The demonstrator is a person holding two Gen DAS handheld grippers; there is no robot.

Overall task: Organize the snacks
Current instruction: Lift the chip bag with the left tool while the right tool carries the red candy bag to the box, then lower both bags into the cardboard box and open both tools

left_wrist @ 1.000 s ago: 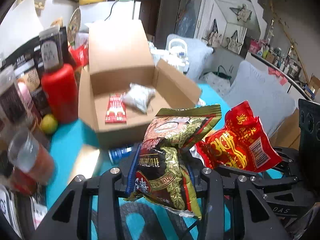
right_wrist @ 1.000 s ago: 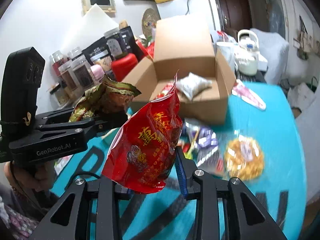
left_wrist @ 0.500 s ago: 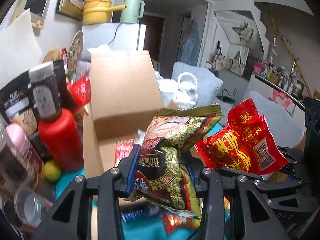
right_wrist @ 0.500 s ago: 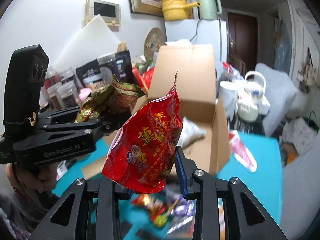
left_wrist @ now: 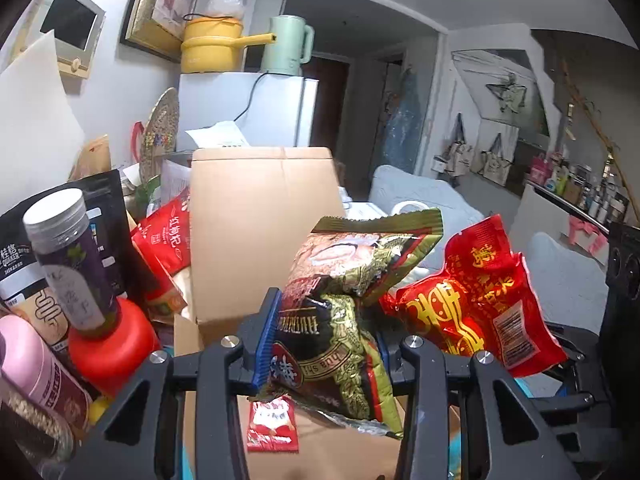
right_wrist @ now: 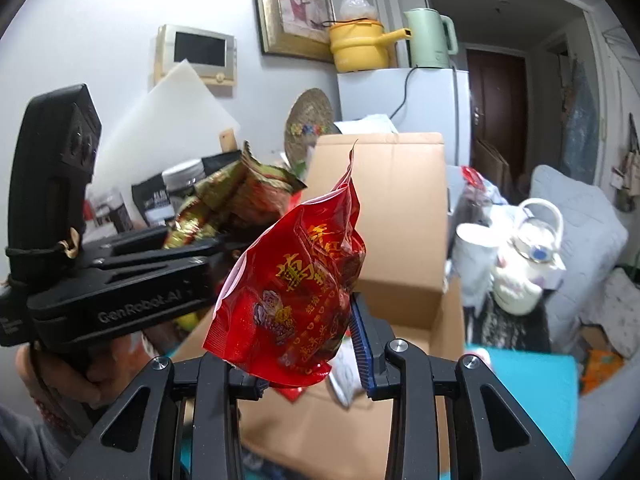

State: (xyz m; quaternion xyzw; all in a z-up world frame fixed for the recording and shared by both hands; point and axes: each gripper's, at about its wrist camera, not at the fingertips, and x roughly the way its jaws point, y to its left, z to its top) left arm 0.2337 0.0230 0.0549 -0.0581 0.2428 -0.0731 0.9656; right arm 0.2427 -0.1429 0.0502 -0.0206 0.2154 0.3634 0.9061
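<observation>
Fingers of the left gripper [left_wrist: 326,344] pinch a green-gold bag [left_wrist: 344,312], which stands up out of the grip and leans toward 1 o'clock in the left wrist view. Fingers of the right gripper [right_wrist: 296,344] clamp a red bag [right_wrist: 296,292]; its sealed top points to 12 o'clock in the right wrist view.

From the left camera, the red bag [left_wrist: 472,304] hangs at 3 o'clock, just beside the green-gold one; I cannot tell whether the two touch. From the right camera, the left gripper [right_wrist: 120,276] reaches in from 9 o'clock with the green-gold bag [right_wrist: 236,200] crumpled at its tip.

Both bags hang above an open box [left_wrist: 256,236], whose tall back flap stands upright behind them. Inside the box, at 6 o'clock under the left fingers, lies a small red packet [left_wrist: 272,426]. A pale packet [right_wrist: 344,376] shows in the box just below the right fingers.

At 9 o'clock in the left view stand a red bottle [left_wrist: 108,340], a purple jar [left_wrist: 72,260] and a pink can [left_wrist: 40,372], close against the box. A strip of teal tabletop [right_wrist: 520,392] shows at 4 o'clock in the right view, beyond the box.
</observation>
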